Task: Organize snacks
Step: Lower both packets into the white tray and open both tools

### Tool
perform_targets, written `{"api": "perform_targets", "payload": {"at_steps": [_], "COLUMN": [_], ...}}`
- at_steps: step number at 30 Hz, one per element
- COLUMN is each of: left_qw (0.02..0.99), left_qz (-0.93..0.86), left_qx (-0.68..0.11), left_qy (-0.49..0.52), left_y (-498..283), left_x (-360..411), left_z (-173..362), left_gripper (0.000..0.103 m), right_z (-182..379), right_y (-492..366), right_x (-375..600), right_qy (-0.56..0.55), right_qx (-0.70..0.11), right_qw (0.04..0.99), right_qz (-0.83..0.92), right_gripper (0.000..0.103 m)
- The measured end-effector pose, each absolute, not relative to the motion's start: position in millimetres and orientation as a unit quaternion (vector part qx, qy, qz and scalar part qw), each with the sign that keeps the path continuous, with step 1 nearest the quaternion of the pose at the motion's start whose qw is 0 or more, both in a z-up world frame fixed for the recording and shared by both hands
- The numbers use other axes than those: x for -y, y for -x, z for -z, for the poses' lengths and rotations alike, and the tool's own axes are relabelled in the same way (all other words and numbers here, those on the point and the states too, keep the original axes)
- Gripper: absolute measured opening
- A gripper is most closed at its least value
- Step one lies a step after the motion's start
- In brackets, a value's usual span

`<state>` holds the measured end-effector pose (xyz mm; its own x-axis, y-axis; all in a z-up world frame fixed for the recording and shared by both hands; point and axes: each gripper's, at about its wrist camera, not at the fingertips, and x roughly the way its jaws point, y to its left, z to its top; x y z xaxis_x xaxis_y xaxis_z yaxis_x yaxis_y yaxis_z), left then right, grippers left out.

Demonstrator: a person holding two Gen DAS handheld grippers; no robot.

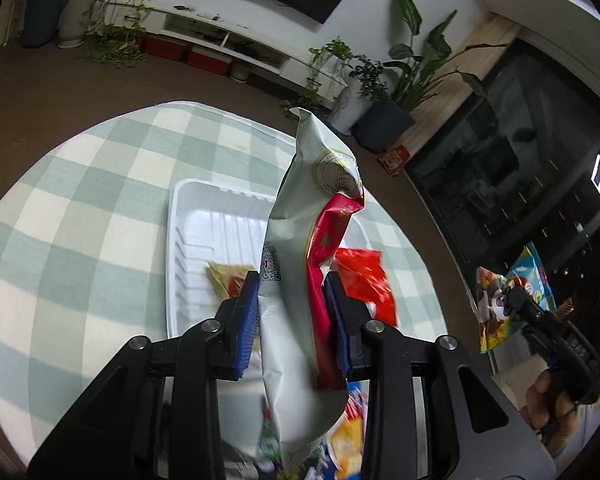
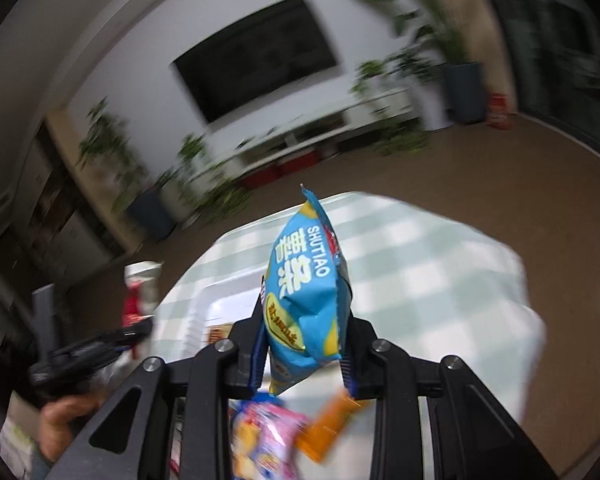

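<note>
The white tray point(image 1: 188, 240) on the checked surface point(image 1: 80, 200) holds only a small yellow packet point(image 1: 224, 276); a red packet point(image 1: 364, 280) lies just beside it. Both carried bags hang above the tray: the left gripper point(image 1: 292, 320) has its fingers clamped on a pale green bag point(image 1: 300, 220), the right gripper point(image 2: 304, 344) pinches a blue chip bag point(image 2: 304, 280). Sorting looks barely begun; loose packets point(image 2: 260, 436) remain nearer than the tray.

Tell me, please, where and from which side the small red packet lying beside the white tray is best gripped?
Probably by its crinkled far edge, coming from above: the red packet lies flat on the checked cloth, right of the white tray, so only an edge offers the jaws purchase. Both grippers are full now, though.
</note>
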<state>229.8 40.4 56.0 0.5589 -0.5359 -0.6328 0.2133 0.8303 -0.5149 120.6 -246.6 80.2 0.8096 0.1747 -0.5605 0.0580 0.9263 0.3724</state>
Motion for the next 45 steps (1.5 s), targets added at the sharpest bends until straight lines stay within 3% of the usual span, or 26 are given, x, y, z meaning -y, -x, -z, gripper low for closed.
{"api": "perform_targets", "payload": {"at_steps": [11,21,23,31,33,39,41,45], "left_qw": [0.852,0.85,0.851,0.853,0.854,0.859,0.862,0.874], "left_qz": [0.208,0.186,0.183,0.185,0.184,0.181,0.182,0.186], "left_qx": [-0.447,-0.466,-0.465,-0.465,-0.464,-0.451,-0.441,-0.407], "left_qy": [0.177,0.161,0.162,0.149,0.149,0.162,0.17,0.189], "left_y": [-296,-311,-313,-305,-299,-289,-283,-267], "left_x": [-17,-9,-9,-5,-6,-20,-27,-46], "left_z": [9,44,47,42,38,25,19,-1], "left_gripper": [0.03,0.034,0.047,0.047,0.048,0.075,0.087,0.097], "right_z": [15,47,45,46,46,32,22,-6], "right_y": [-271,-273,-273,-269,-270,-265,-259,-241], "right_x": [166,151,151,151,152,160,163,173], "right_qy": [-0.127,-0.097,-0.09,-0.061,-0.056,-0.067,-0.069,-0.082], "right_qx": [-0.466,-0.483,-0.479,-0.47,-0.467,-0.442,-0.424,-0.37], "right_qw": [0.868,0.864,0.868,0.876,0.878,0.89,0.898,0.92], "right_qz": [-0.113,-0.106,-0.1,-0.092,-0.09,-0.094,-0.094,-0.099], "right_gripper": [0.032,0.034,0.038,0.047,0.053,0.079,0.084,0.09]}}
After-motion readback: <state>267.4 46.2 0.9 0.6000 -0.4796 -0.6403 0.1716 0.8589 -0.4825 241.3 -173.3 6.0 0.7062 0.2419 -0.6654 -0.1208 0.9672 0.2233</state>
